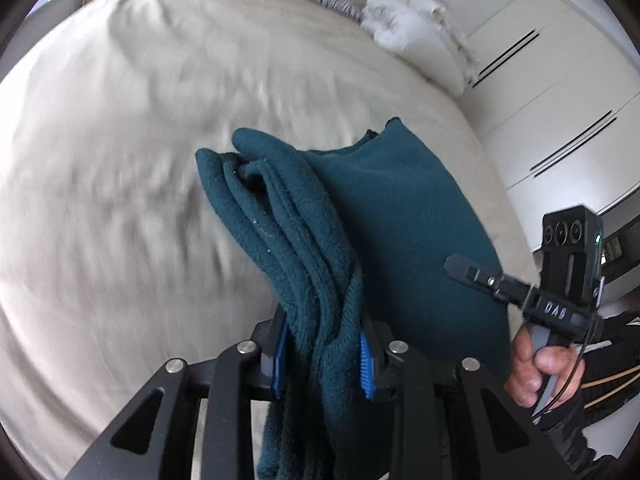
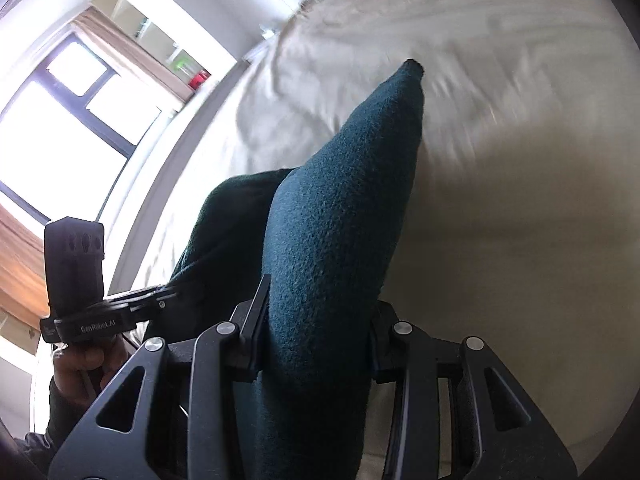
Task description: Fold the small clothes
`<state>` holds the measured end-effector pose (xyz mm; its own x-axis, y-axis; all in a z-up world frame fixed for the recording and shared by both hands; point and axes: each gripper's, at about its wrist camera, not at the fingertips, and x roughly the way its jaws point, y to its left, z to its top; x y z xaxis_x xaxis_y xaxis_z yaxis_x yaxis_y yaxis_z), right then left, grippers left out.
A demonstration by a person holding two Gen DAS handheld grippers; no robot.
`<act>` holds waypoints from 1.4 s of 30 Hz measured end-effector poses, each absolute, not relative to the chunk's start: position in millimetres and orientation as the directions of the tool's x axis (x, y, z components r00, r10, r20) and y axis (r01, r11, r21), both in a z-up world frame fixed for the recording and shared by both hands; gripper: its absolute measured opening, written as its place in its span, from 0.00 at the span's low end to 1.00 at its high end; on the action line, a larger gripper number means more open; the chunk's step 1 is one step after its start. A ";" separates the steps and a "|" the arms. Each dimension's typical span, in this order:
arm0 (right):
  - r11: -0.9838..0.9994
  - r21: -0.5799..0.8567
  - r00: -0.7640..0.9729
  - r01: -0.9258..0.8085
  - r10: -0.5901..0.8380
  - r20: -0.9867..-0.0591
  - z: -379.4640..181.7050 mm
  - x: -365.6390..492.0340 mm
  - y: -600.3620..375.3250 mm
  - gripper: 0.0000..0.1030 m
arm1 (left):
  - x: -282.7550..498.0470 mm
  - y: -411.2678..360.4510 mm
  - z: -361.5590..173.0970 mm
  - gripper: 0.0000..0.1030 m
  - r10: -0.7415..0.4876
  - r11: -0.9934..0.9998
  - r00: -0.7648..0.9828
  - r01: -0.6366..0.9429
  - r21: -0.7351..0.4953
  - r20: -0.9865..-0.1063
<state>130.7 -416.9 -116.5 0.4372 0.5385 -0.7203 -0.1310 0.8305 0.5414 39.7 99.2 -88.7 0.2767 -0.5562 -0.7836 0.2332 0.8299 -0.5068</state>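
Teal fleece garment (image 1: pixel 380 216), pinched by both left gripper (image 1: pixel 324 360) and right gripper (image 2: pixel 316 344), hangs over beige bed (image 1: pixel 120 160).

Right hand-held gripper (image 2: pixel 316 344) clamps teal garment (image 2: pixel 332 220) above bed (image 2: pixel 500 160)

Right gripper (image 1: pixel 460 266) body, seen from the left wrist: we read "DAS" in pale letters.
Left gripper (image 2: pixel 168 294) body, seen from the right wrist: we read "GenRobot.AI", the letters small and slightly blurred.
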 end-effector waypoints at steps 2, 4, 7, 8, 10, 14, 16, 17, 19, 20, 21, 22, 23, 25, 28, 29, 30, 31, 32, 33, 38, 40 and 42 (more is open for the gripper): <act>0.838 0.537 0.407 -0.096 0.525 -0.747 -144.3 125.7 -421.1 0.37 | 38.2 98.6 -112.9 0.31 -0.539 0.842 0.250 0.202 -0.501 -0.804; 0.834 0.551 0.389 -0.035 0.519 -0.761 -173.9 124.1 -432.8 0.42 | 35.1 104.1 -132.6 0.34 -0.546 0.838 0.250 0.171 -0.518 -0.800; 0.753 0.658 0.414 -0.020 0.605 -0.680 -198.0 114.6 -450.7 0.44 | 30.1 113.0 -139.1 0.36 -0.587 0.809 0.270 0.151 -0.568 -0.763; 0.748 0.663 0.427 -0.030 0.610 -0.668 -199.4 109.0 -451.2 0.45 | 28.8 113.8 -139.5 0.38 -0.587 0.808 0.276 0.153 -0.568 -0.761; 0.764 0.644 0.438 -0.043 0.593 -0.675 -197.1 104.7 -448.1 0.46 | 25.5 115.5 -139.5 0.40 -0.581 0.813 0.294 0.161 -0.560 -0.759; 0.809 0.588 0.445 -0.017 0.532 -0.720 -180.9 100.6 -444.3 0.49 | 14.4 107.6 -122.8 0.51 -0.514 0.856 0.379 0.171 -0.488 -0.769; 0.849 0.529 0.467 -0.012 0.472 -0.748 -165.4 95.3 -442.3 0.49 | 6.9 106.8 -108.7 0.68 -0.452 0.891 0.450 0.186 -0.414 -0.770; 0.877 0.481 0.485 -0.013 0.426 -0.764 -155.5 88.6 -440.8 0.49 | 2.6 106.5 -98.6 0.81 -0.413 0.910 0.494 0.188 -0.370 -0.765; 0.931 0.365 0.536 -0.009 0.312 -0.784 -130.0 73.3 -438.1 0.49 | -11.3 104.5 -71.0 0.90 -0.318 0.948 0.608 0.184 -0.261 -0.728; 0.947 0.321 0.558 -0.006 0.270 -0.785 -118.4 67.7 -437.5 0.49 | -20.5 101.7 -54.3 0.96 -0.257 0.966 0.670 0.175 -0.188 -0.696; 0.965 0.262 0.592 0.002 0.209 -0.778 -102.1 60.1 -436.2 0.50 | -26.3 97.1 -41.0 1.00 -0.208 0.978 0.715 0.165 -0.127 -0.667; 0.980 0.200 0.631 0.015 0.146 -0.762 -88.2 50.9 -434.0 0.54 | -35.5 91.7 -24.8 1.00 -0.148 0.988 0.769 0.149 -0.051 -0.621; 0.988 0.152 0.662 0.029 0.095 -0.743 -76.6 44.1 -432.2 0.63 | -37.2 87.2 -13.1 1.00 -0.106 0.991 0.809 0.133 0.005 -0.578; 0.995 0.060 0.743 0.076 -0.016 -0.669 -47.3 27.3 -429.2 0.78 | -57.0 77.5 19.9 1.00 -0.042 0.989 0.895 0.100 0.108 -0.444; 0.992 -0.005 0.834 0.127 -0.109 -0.541 -5.6 1.0 -421.6 0.92 | -77.6 68.0 57.8 1.00 0.058 0.985 0.955 -0.008 0.171 -0.292; 0.990 -0.024 0.861 0.142 -0.135 -0.490 10.2 -9.6 -419.0 0.95 | -82.4 66.3 67.4 1.00 0.084 0.985 0.957 -0.037 0.170 -0.277; 0.988 -0.032 0.875 0.150 -0.147 -0.460 24.1 -14.4 -418.7 0.95 | -84.8 65.8 76.5 1.00 0.077 0.988 0.955 -0.035 0.148 -0.288; 0.984 -0.044 0.888 0.171 -0.173 -0.427 35.7 -22.5 -416.5 0.98 | -85.3 67.4 84.3 1.00 0.035 0.994 0.950 -0.002 0.106 -0.311; 0.978 -0.055 0.901 0.200 -0.205 -0.381 47.9 -31.0 -413.8 1.00 | -85.6 70.6 90.9 1.00 -0.007 0.998 0.942 0.028 0.058 -0.336; 0.975 -0.058 0.912 0.212 -0.219 -0.347 65.2 -30.7 -415.4 1.00 | -85.4 71.7 94.6 1.00 -0.021 0.999 0.938 0.034 0.031 -0.346; 0.987 0.008 0.918 0.163 -0.148 -0.368 115.0 -56.5 -412.9 1.00 | -81.5 70.2 105.5 1.00 -0.024 0.999 0.916 0.032 0.012 -0.400; 0.985 0.037 0.894 0.171 -0.139 -0.425 124.3 -61.3 -414.7 1.00 | -83.3 66.7 104.2 1.00 -0.018 0.999 0.908 0.028 0.018 -0.419; 0.981 0.050 0.873 0.188 -0.143 -0.467 129.7 -67.9 -413.0 1.00 | -87.7 63.6 98.7 1.00 -0.019 0.999 0.898 0.031 0.020 -0.439</act>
<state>-67.9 -413.0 129.7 0.8726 -0.1434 -0.4669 0.1881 0.9809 0.0503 -87.7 63.6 98.7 0.8982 -0.0192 -0.4392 0.0311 0.9993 0.0200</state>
